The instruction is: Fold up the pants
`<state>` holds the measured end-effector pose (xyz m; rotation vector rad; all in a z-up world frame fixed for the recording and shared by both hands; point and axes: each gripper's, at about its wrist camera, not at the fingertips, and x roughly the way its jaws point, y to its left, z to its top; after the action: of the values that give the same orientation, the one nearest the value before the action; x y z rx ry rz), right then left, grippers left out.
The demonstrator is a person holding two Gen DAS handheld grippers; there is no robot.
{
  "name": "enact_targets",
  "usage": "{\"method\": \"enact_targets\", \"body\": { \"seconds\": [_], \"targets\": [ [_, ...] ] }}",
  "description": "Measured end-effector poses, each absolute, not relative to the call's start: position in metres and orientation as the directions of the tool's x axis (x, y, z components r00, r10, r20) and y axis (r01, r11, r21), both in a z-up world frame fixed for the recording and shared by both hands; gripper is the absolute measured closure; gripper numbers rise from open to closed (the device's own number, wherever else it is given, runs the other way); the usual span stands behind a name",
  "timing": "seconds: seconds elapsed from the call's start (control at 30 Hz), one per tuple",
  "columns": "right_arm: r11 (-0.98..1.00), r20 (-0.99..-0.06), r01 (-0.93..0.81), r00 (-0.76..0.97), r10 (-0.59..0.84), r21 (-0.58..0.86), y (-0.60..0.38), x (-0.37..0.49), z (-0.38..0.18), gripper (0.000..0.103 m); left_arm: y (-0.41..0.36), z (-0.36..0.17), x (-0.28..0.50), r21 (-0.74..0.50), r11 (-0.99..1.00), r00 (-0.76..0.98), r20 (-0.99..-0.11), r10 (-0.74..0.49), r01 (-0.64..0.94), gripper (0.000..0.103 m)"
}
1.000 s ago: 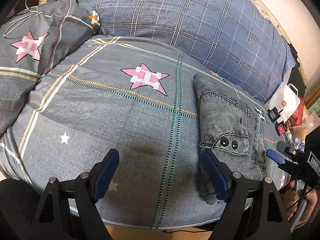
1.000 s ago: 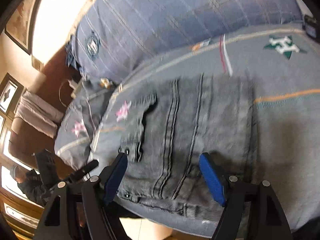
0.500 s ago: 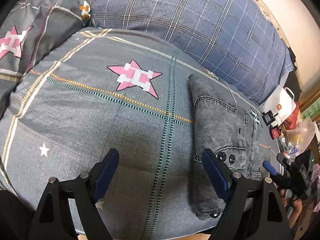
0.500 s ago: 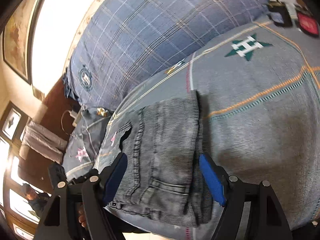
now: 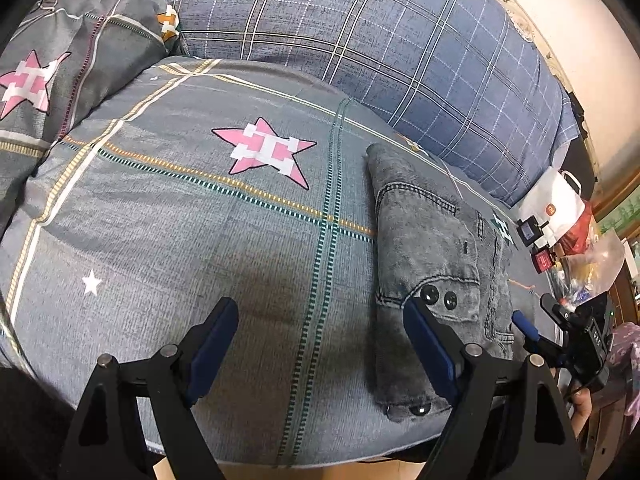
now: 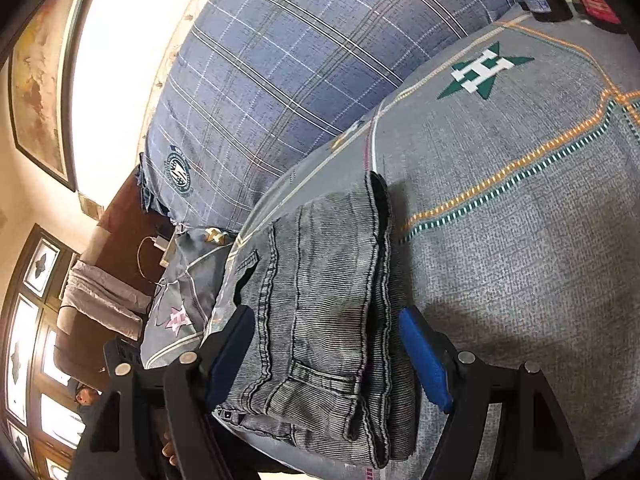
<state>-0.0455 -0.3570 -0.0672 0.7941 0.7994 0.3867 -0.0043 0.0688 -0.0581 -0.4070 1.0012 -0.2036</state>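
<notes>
- Your left gripper (image 5: pixel 320 344) is hovering with fingers spread over bare bedspread (image 5: pixel 200 240).
- Your right gripper (image 6: pixel 326 356) is straddling the folded pants (image 6: pixel 328 304), fingers spread, not pinching, near the bed's front edge.

A home bedroom: a bed (image 5: pixel 200 240) with star-print cover, a plaid pillow (image 5: pixel 380 48), a framed picture (image 6: pixel 36 80) on the wall.

Pants' (image 6: pixel 320 320) near end cut off behind right tool (image 6: pixel 324 356), bedside clutter (image 5: pixel 576 256) too small to identify
</notes>
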Motion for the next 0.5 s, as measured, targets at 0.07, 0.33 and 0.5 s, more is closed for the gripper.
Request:
{"method": "enact_targets", "body": {
  "seconds": [0.07, 0.33, 0.5],
  "targets": [
    [0.65, -0.475, -0.029, 0.658, 0.584, 0.759, -0.357, -0.047, -0.066, 0.026, 0.07, -0.057, -0.007, -0.427, 0.904, 0.529, -0.771, -0.355, -0.016, 0.018],
    [0.622, -0.434, -0.044, 0.677, 0.595, 0.782, -0.361, -0.052, -0.065, 0.026, 0.072, -0.045, -0.011, -0.457, 0.89, 0.542, -0.747, -0.385, 0.002, 0.018],
    [0.623, -0.439, -0.041, 0.674, 0.594, 0.781, -0.362, -0.053, -0.067, 0.026, 0.074, -0.045, -0.008, -0.491, 0.871, 0.544, -0.732, -0.41, -0.004, 0.018]
  ]
}}
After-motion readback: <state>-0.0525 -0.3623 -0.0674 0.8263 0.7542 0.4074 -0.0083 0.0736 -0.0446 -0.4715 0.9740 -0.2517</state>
